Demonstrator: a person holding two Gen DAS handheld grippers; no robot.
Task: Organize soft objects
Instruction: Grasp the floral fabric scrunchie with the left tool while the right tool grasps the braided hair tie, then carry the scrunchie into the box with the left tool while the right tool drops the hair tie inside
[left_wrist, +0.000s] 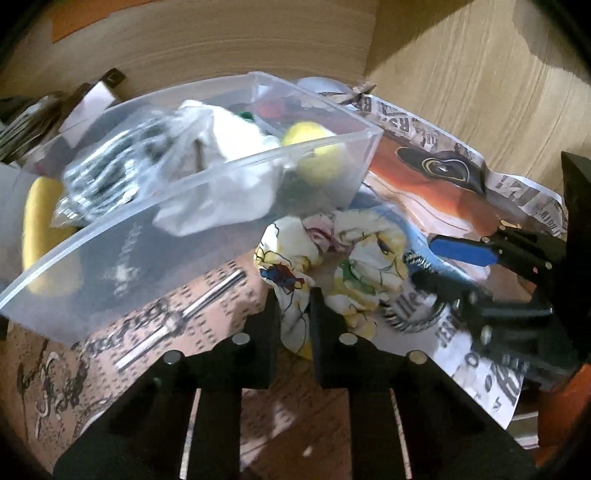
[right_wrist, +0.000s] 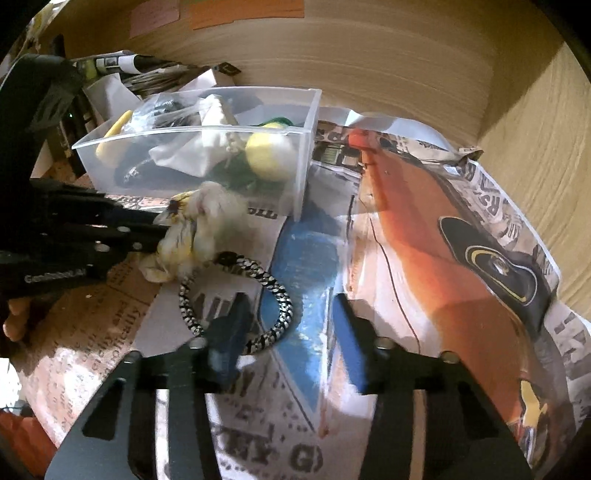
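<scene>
My left gripper (left_wrist: 293, 308) is shut on a crumpled floral cloth (left_wrist: 332, 254), yellow and white; it also shows in the right wrist view (right_wrist: 192, 229), held just in front of the clear plastic bin (right_wrist: 306, 155). The bin (left_wrist: 229, 173) holds a white cloth, a yellow ball (right_wrist: 264, 153), a bagged dark item and other soft things. A black-and-white braided hair band (right_wrist: 280, 306) lies on the newspaper. My right gripper (right_wrist: 288, 325) is open over the band, its blue pads (right_wrist: 347, 332) on either side of it. It shows in the left wrist view (left_wrist: 443, 269) too.
Newspaper (right_wrist: 424, 240) covers the shelf floor. Wooden walls (right_wrist: 369, 55) close the back and right side. Clutter of papers and boxes (right_wrist: 122, 70) sits at the back left beside the bin.
</scene>
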